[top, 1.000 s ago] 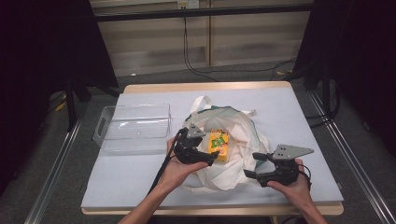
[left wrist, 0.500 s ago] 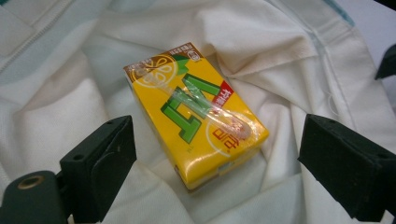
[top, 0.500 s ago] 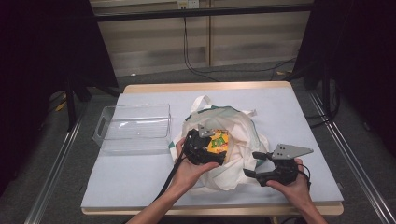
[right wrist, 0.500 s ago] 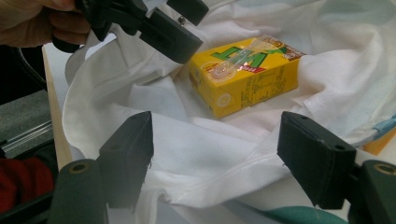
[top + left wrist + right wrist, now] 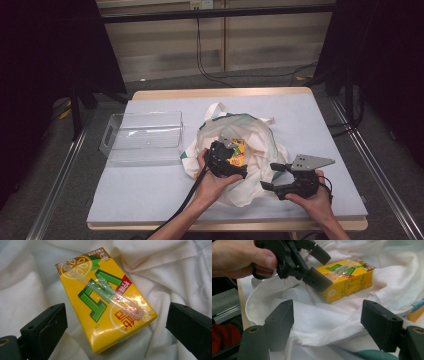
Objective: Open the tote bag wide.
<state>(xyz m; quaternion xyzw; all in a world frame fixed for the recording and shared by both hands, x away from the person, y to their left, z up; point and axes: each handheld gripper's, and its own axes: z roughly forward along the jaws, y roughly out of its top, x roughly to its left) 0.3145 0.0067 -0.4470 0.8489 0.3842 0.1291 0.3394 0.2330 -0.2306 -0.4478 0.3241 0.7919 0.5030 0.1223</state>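
We see the yellow drink carton (image 5: 105, 302) lying flat on the white cloth bag (image 5: 260, 145), inside the bag's open mouth near the middle of the table (image 5: 150, 200). A clear-wrapped straw (image 5: 112, 296) runs diagonally across its top face.

Left gripper (image 5: 231, 159): we read it as open. In the left gripper view the two black jaws stand wide on either side of the carton, clear cloth showing between each pad and the carton's edges, so no contact. The jaws have just been opening; the carton sits between them but is not gripped. In the right gripper view we see that same gripper (image 5: 316, 267) tilted down over the carton, one pad just in front of the carton's near end, the person's left hand (image 5: 239, 257) wrapped round its body.

Right gripper (image 5: 272, 176): also open. In its own view the jaws are spread with a folded rim of the bag running between them; the pads do not press it. From above it sits at the bag's right-front edge, grey three-cornered plate on top, well apart from the carton.

The clear plastic bin (image 5: 142, 137) stands to the left of the bag, just beside it, with nothing visible inside. A green strip of the bag's trim (image 5: 372, 355) shows at the bottom of the right gripper view.
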